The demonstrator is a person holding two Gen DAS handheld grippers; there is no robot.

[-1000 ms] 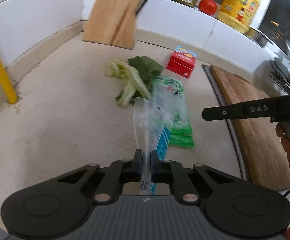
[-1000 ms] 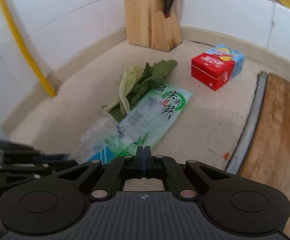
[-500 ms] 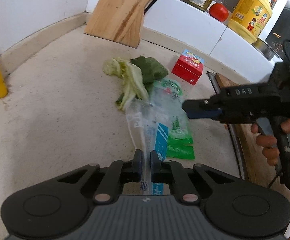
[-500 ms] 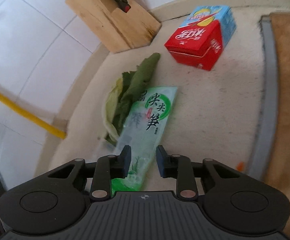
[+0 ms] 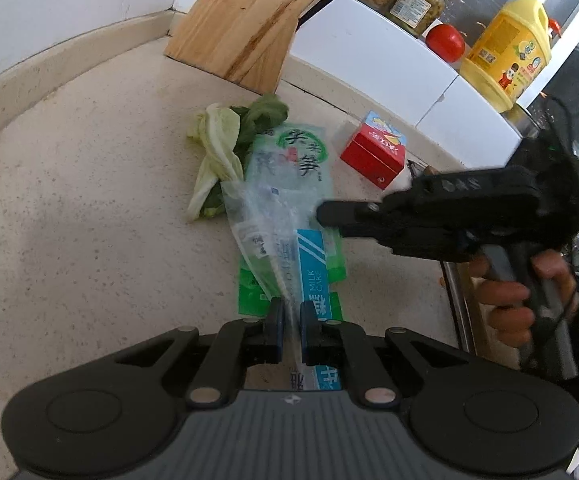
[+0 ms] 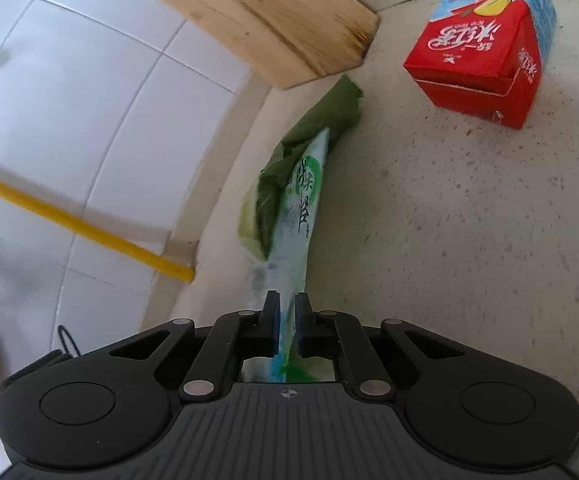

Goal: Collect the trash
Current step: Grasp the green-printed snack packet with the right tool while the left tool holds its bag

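Since a second ago my right gripper [image 6: 286, 322] has swung in over the green wrapper [image 6: 303, 196]; its fingers are closing on that wrapper's near end. Left gripper [image 5: 288, 330] still clenched on the clear milk-cake wrapper [image 5: 277, 240], pointing downward. Leaves [image 5: 225, 148] at 11 o'clock, red carton [image 5: 373, 152] at 1 o'clock on the surface [image 5: 89, 220].

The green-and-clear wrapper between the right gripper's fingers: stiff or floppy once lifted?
Probably floppy: the green wrapper is thin film, creased. Likely light, seemingly empty. It may slip, with the right gripper closing on only one end.
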